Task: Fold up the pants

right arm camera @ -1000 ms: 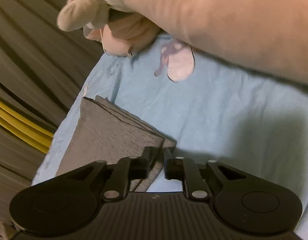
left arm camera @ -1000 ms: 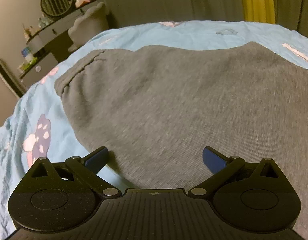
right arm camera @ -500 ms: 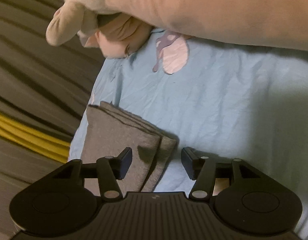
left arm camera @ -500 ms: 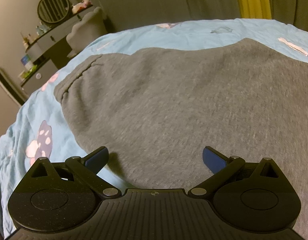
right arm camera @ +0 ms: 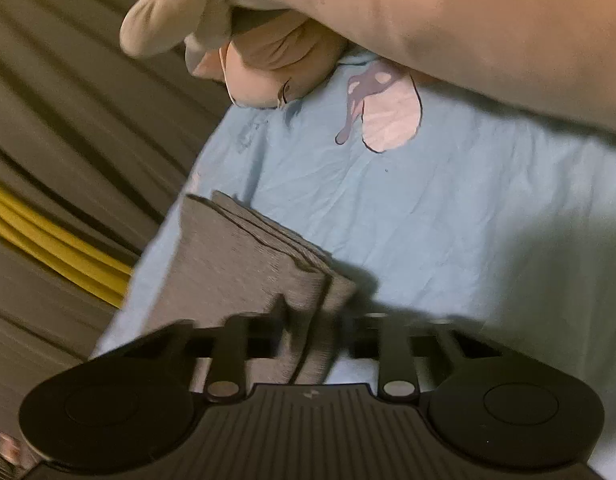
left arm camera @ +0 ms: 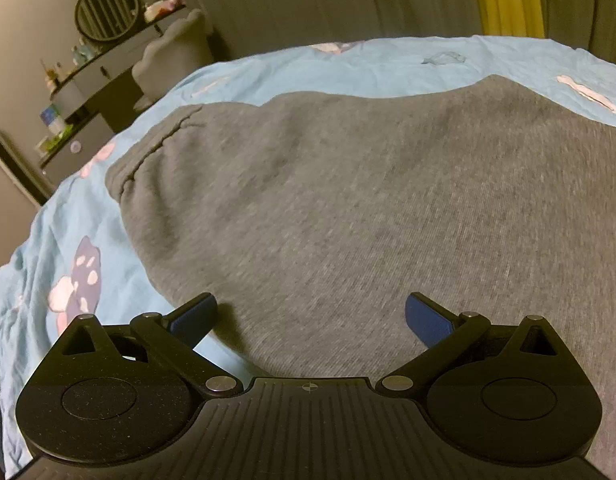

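right claw closing back on the leg ends

the grey knit jersey pants (left arm camera: pixel 348 200) lie spread flat over the light blue cartoon-print bedsheet (left arm camera: pixel 79 216), waistband end toward the far left of the left wrist view, the cloth filling most of the frame. the left gripper (left arm camera: pixel 311 312) hovers low over the near edge of the cloth with its blue-padded fingers (left arm camera: pixel 426 314) spread wide and nothing between them: released, much as it was a second ago, with only a small drift in view.

the change is on the other side. in the right wrist view the stacked grey leg ends (right arm camera: pixel 259 256) rest on the sheet near the bed's edge, layers fanned slightly at the corner. half a second ago the right gripper (right arm camera: pixel 320 320) stood open around that corner; now its fingers are motion-blurred and look closer together, with the corner of the cloth between them. whether they have actually clenched on the fabric i cannot tell through the blur. a person's forearm in a pale sleeve (right arm camera: pixel 448 28) crosses the top of that view.

my reading: the right side is re-taking its hold on the hems, likely to carry them toward the waistband for the next fold, while the left waits. the risk is pinching only the upper layers.
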A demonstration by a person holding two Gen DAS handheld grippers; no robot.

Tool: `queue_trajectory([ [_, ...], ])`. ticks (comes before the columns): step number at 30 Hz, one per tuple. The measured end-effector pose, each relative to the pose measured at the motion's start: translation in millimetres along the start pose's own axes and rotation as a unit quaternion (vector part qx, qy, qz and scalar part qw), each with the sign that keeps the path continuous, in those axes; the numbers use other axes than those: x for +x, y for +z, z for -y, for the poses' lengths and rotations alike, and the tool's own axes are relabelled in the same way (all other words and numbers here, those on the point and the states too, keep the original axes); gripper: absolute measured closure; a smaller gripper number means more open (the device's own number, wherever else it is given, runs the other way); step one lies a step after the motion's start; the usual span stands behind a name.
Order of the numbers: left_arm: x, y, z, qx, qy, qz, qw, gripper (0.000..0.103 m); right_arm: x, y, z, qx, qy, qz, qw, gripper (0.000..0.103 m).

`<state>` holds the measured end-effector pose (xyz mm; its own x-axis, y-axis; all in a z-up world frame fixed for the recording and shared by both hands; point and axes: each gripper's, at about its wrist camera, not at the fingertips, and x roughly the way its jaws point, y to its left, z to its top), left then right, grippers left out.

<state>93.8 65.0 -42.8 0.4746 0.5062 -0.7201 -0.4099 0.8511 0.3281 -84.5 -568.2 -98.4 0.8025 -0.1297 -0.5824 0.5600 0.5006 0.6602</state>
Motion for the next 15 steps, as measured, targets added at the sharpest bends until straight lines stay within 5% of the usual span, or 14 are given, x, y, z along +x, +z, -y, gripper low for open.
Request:
queue_trajectory([
  [4,0,1,-2,-0.005,-0.005,-0.005,1.0000,0.000,-4,0,-20,-0.046,-0.022,0.010,0.999,0.090],
  [7,-1,1,-2,-0.004,-0.009,-0.003,0.9999,0.000,-18,-4,-65,-0.140,-0.041,0.041,0.988,0.092],
  [10,-1,1,-3,-0.007,-0.013,-0.004,0.9999,0.000,-41,-33,-150,-0.300,-0.013,0.082,0.950,0.092],
  [15,-4,2,-9,-0.018,-0.019,-0.003,0.9996,0.000,-51,-131,-258,-0.475,0.128,0.032,0.870,0.091],
])
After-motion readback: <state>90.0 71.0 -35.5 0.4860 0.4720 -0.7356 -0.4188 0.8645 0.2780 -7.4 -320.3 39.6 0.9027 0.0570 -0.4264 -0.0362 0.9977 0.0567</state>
